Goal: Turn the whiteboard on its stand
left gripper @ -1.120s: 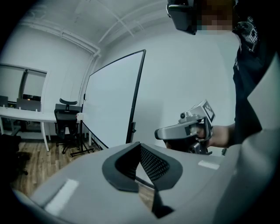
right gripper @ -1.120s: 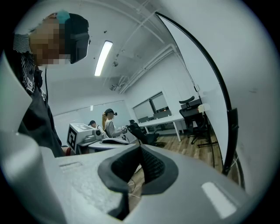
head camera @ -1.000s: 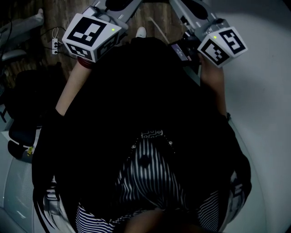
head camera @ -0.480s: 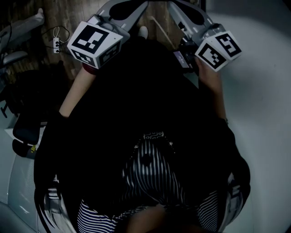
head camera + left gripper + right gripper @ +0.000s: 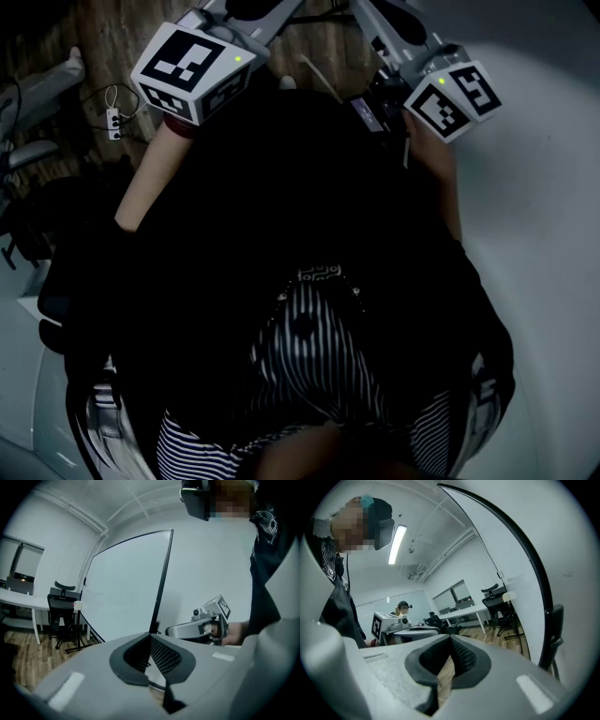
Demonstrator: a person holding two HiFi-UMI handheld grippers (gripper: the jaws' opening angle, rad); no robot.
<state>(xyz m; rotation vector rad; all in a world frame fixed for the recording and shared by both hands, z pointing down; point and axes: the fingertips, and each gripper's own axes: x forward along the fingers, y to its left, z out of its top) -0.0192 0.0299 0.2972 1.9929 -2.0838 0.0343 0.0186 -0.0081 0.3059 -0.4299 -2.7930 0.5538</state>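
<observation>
The whiteboard [image 5: 126, 588] stands upright ahead in the left gripper view, with its black side edge [image 5: 161, 581] running down behind the jaws. The right gripper view shows its white face [image 5: 562, 564] and black frame [image 5: 534, 573] close on the right. My left gripper [image 5: 150, 638] is shut with nothing between its pads, short of the board's edge. My right gripper [image 5: 450, 641] is also shut and empty, level beside the board. In the head view only the marker cubes show, left [image 5: 192, 70] and right [image 5: 459, 98]; the fingertips are cut off at the top.
A black office chair [image 5: 61, 603] and a white desk [image 5: 21, 603] stand at the left on wooden floor. The stand's black legs [image 5: 89, 631] reach out low. Another person [image 5: 402, 606] is far back by desks. A power strip [image 5: 112, 122] lies on the floor.
Both marker cubes have shifted a little toward the top of the head view, and the floor at the left has slid. Both grippers stay shut.
</observation>
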